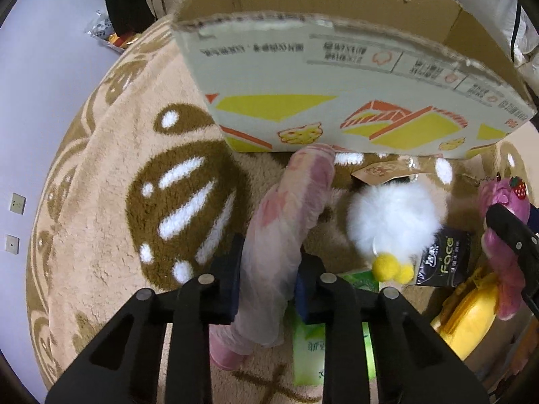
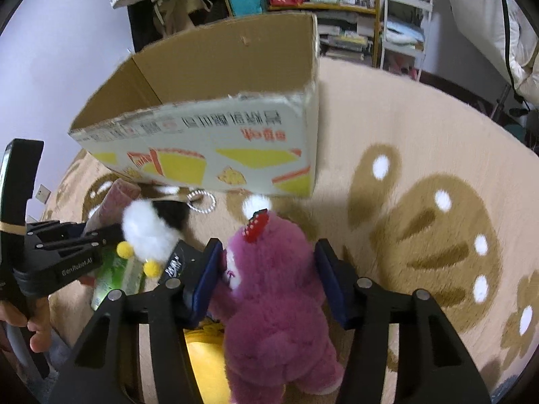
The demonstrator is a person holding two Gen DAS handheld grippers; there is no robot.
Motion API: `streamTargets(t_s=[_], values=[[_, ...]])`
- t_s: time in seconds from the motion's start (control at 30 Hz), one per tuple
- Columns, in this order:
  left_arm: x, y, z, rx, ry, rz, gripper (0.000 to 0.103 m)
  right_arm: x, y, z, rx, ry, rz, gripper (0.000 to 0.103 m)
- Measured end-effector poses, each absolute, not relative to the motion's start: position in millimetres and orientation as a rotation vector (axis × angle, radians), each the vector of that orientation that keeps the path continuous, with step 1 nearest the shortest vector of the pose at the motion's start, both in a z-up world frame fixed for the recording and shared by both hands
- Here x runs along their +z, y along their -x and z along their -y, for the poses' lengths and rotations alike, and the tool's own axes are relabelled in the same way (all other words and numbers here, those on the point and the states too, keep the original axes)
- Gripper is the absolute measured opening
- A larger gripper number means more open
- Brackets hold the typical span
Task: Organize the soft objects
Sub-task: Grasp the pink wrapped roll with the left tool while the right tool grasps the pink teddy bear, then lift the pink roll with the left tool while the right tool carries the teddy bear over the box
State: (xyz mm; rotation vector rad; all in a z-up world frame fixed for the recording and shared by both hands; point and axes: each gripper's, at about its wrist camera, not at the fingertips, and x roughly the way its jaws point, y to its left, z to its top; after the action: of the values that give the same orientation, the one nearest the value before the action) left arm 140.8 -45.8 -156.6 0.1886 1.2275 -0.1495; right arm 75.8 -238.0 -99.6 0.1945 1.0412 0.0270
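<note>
My left gripper (image 1: 269,279) is shut on a rolled pink fleece cloth (image 1: 286,222) that points toward the open cardboard box (image 1: 337,77) just ahead. My right gripper (image 2: 267,279) is shut on a purple plush bear (image 2: 273,296) with a strawberry on its head, held above the rug in front of the same box (image 2: 215,101). The bear also shows at the right edge of the left wrist view (image 1: 502,262). A white fluffy plush with yellow feet (image 1: 394,222) lies on the rug between the two grippers; it also shows in the right wrist view (image 2: 148,232).
A beige rug with brown flower patterns (image 1: 111,175) covers the floor. A green tissue pack (image 1: 313,350), a black "Face" tissue pack (image 1: 444,259) and a yellow object (image 1: 471,313) lie near the plush. Shelves and clutter (image 2: 340,10) stand behind the box.
</note>
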Motion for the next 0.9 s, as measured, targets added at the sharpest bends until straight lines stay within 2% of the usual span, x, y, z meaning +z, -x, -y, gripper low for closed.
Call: streamTargets(t_s=[0.07,0.1,0.4,0.9], values=[[-151,-137,46,-0.152,-0.183,-1.215,0.021,-96,-75,235,0.037,-0.19,-1.019,0.057],[-149,-135,46,-0.153,-0.186,-1.211,0.02,-94,-75,235,0.042,-0.187,-1.01,0.049],[-114,-100,45,-0.156,-0.177,-1.12,0.02,-79,-71,235,0.029,-0.177,-0.942,0.049],[-52,-69,28,-0.152,-0.076,-0.872,0.02,-16,-42,218,0.002,-0.058,-0.667,0.049]])
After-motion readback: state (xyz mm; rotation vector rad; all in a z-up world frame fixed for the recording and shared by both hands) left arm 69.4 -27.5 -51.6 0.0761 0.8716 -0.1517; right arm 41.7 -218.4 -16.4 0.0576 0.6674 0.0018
